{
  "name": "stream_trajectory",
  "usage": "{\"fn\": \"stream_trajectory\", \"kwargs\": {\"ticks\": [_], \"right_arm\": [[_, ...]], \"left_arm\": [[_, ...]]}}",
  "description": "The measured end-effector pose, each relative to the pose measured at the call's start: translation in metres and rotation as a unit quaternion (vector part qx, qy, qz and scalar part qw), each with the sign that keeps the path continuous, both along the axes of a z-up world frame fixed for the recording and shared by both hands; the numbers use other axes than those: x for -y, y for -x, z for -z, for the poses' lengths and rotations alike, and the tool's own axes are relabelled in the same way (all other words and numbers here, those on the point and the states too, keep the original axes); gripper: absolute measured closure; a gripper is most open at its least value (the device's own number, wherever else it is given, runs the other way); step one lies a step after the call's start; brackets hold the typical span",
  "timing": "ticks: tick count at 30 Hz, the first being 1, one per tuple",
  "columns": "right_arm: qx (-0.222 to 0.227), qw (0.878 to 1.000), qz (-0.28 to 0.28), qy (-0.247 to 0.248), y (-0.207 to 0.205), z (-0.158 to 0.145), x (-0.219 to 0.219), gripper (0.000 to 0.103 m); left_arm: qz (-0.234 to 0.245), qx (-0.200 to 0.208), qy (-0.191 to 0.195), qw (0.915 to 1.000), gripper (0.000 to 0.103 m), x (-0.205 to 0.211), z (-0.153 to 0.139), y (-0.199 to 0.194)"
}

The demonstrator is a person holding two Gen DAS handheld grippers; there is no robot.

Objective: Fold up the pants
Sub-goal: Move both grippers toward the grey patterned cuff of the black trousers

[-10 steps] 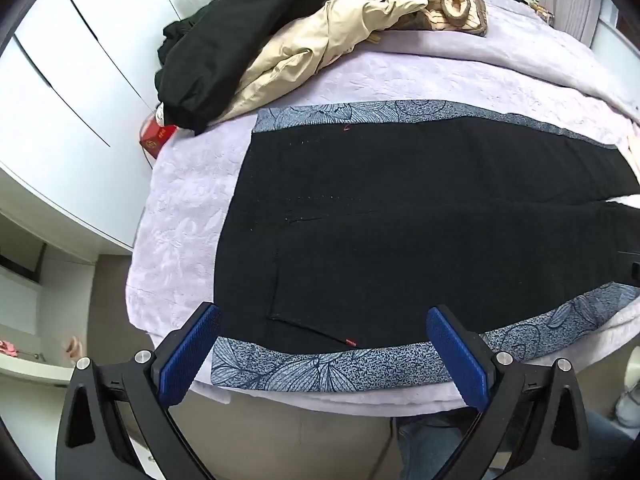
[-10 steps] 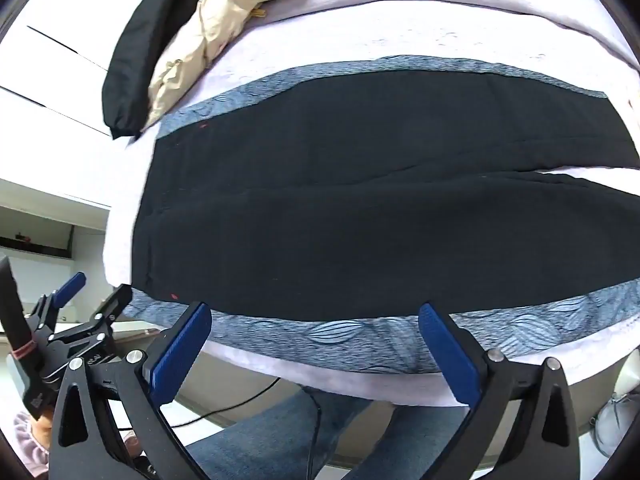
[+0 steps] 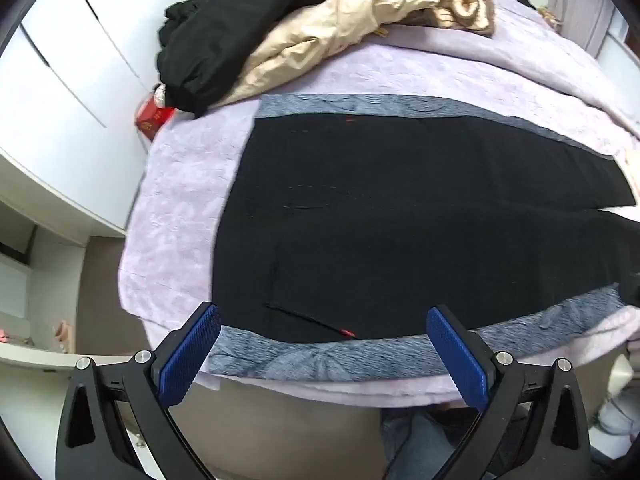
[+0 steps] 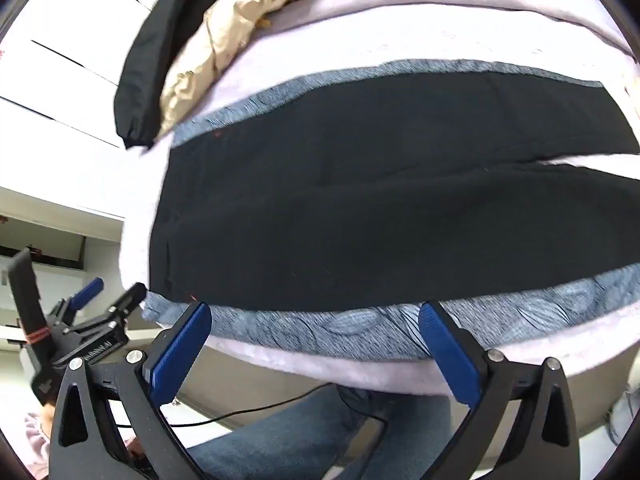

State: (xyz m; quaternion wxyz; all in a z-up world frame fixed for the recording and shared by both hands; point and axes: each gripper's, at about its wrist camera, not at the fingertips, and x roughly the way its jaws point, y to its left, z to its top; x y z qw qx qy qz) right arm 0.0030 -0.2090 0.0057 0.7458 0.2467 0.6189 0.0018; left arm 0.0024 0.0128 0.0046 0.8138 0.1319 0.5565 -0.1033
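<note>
Black pants (image 3: 400, 220) with grey-blue patterned side stripes lie flat across a lilac bedspread (image 3: 176, 208), waist to the left, legs running right. They also show in the right wrist view (image 4: 360, 208). My left gripper (image 3: 324, 348) is open and empty, hovering over the near striped edge by the waist. My right gripper (image 4: 316, 344) is open and empty over the near stripe further along the leg. The left gripper (image 4: 108, 306) also appears at the lower left of the right wrist view.
A pile of clothes, a black jacket (image 3: 224, 28) and a beige coat (image 3: 320, 40), lies at the far side of the bed. White wardrobe doors (image 3: 60, 92) stand to the left. A red box (image 3: 154, 120) sits by the bed corner. My jeans-clad legs (image 4: 320, 432) are below the bed edge.
Both grippers have shifted slightly left and forward along the near edge of the pants; both views are a little blurred from motion. Both stay open.
</note>
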Motion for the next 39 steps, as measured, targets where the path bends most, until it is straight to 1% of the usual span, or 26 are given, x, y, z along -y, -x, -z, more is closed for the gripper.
{"fn": "stream_trajectory", "kwargs": {"ticks": [3,5,6,9,11,17,18,21,27,31,34,37,39], "right_arm": [[-0.009,1.0,0.003,0.027,0.003,-0.004,0.0,0.0],[-0.005,0.999,0.01,0.03,0.012,-0.008,0.009,0.0],[-0.004,0.999,0.015,0.029,0.019,-0.005,0.013,0.0],[-0.001,0.999,0.025,0.034,0.033,-0.011,0.02,0.0],[0.006,0.999,0.029,0.04,0.044,-0.015,0.021,0.0],[0.012,0.999,0.026,0.041,0.068,-0.014,0.014,0.0],[0.002,0.998,0.028,0.054,0.072,-0.013,0.012,0.0],[0.0,0.998,0.028,0.051,0.079,-0.012,0.005,0.0],[0.006,0.999,0.034,0.037,0.085,-0.007,-0.004,0.0],[0.001,0.999,0.037,0.037,0.07,0.001,-0.019,0.0],[-0.005,0.999,0.037,0.036,0.058,0.008,-0.032,0.0],[0.001,0.998,0.038,0.049,0.049,0.01,-0.04,0.0],[-0.009,0.998,0.037,0.052,0.043,0.015,-0.041,0.0]], "left_arm": [[0.008,0.022,-0.008,0.9997,0.0,0.007,-0.004,0.011],[0.003,0.026,-0.004,0.9997,0.0,0.009,-0.006,0.016],[-0.002,0.024,0.002,0.9997,0.0,0.009,-0.007,0.018],[-0.015,0.008,0.017,0.9997,0.0,0.007,-0.007,0.026],[-0.028,0.004,0.021,0.9994,0.0,0.004,-0.007,0.035],[-0.063,0.0,0.007,0.998,0.0,-0.014,-0.007,0.06],[-0.067,0.001,0.009,0.9977,0.0,-0.018,-0.008,0.064],[-0.07,0.004,0.003,0.9975,0.0,-0.026,-0.009,0.071],[-0.088,-0.007,0.021,0.9959,0.0,-0.045,-0.009,0.061],[-0.089,-0.016,0.015,0.9958,0.0,-0.054,0.0,0.048],[-0.081,-0.026,0.0,0.9964,0.0,-0.058,0.011,0.037],[-0.068,-0.031,0.005,0.9972,0.0,-0.06,0.016,0.027],[-0.062,-0.033,0.0,0.9976,0.0,-0.06,0.017,0.022]]}}
